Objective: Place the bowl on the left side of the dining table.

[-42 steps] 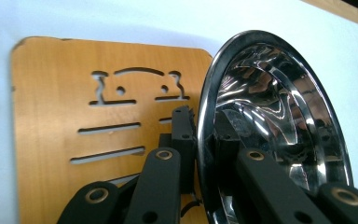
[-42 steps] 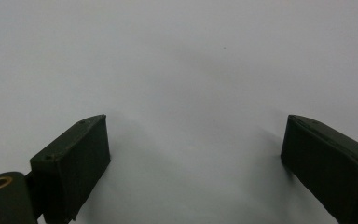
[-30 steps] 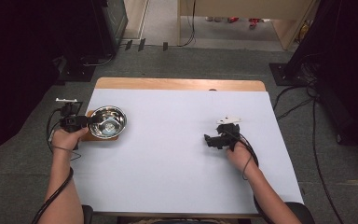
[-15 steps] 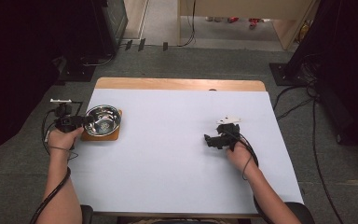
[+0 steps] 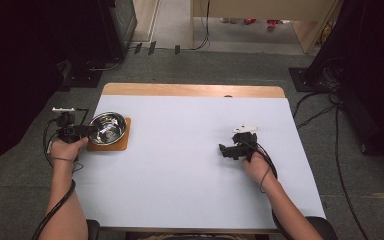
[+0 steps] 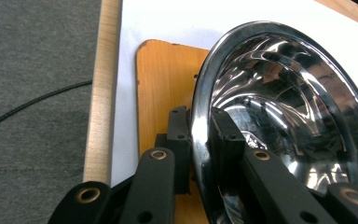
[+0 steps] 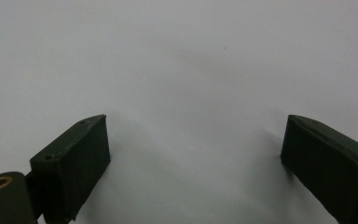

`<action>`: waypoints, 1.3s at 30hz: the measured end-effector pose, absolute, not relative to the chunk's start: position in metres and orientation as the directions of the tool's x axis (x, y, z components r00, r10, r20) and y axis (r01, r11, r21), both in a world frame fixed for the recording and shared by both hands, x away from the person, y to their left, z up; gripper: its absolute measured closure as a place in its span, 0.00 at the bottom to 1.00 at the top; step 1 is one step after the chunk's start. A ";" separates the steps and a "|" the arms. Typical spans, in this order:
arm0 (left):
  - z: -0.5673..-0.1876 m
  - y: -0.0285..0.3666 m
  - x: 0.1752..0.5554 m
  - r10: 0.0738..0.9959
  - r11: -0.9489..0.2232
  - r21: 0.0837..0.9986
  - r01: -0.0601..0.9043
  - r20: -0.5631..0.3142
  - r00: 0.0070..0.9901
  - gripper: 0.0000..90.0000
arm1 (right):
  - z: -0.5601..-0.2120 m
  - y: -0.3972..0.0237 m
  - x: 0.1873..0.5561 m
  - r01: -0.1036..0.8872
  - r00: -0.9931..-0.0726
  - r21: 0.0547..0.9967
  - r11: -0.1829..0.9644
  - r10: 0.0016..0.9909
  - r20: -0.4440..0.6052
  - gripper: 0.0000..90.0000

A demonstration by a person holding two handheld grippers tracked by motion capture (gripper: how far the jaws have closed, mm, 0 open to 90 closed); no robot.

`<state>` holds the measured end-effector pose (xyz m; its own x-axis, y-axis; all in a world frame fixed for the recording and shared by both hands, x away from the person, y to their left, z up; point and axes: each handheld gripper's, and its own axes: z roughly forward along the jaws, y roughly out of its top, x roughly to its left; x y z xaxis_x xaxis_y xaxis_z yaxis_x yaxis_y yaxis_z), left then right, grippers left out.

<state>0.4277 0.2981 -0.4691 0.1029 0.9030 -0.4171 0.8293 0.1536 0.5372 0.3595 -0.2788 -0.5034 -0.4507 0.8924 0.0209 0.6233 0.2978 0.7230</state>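
A shiny steel bowl (image 5: 107, 129) sits on a small wooden board (image 5: 117, 145) at the table's left edge. My left gripper (image 5: 83, 131) reaches in from the left, with one jaw outside the bowl's rim and one inside. In the left gripper view the bowl (image 6: 298, 107) looms large over the board (image 6: 163, 93), and my left gripper (image 6: 200, 123) pinches the rim. Its jaws have just been opening slightly, with the rim still between them. My right gripper (image 5: 224, 150) rests low over the white table top at the right, pointing left. In the right gripper view my right gripper (image 7: 196, 154) stands open with nothing between the jaws.
A white sheet (image 5: 180, 170) covers the table, with a wooden strip (image 5: 190, 90) along the far edge. Grey carpet, cables and dark equipment surround the table. The table's left edge (image 6: 98, 102) lies just beside the board.
The bowl and my left gripper have shifted a little to the left on the board. The right hand has stayed put.
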 end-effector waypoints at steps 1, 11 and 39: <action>-0.469 0.298 0.428 0.903 0.154 0.541 0.827 -0.416 0.103 0.90 | -0.503 -0.279 0.359 0.623 -0.451 0.723 0.298 0.892 0.021 0.08; -0.468 0.301 0.426 0.903 0.147 0.562 0.814 -0.412 0.121 0.79 | -0.503 -0.279 0.359 0.623 -0.451 0.723 0.298 0.892 0.021 0.08; -0.445 0.295 0.418 0.927 0.106 0.606 0.789 -0.347 0.141 0.44 | -0.503 -0.279 0.360 0.623 -0.450 0.723 0.298 0.893 0.021 0.08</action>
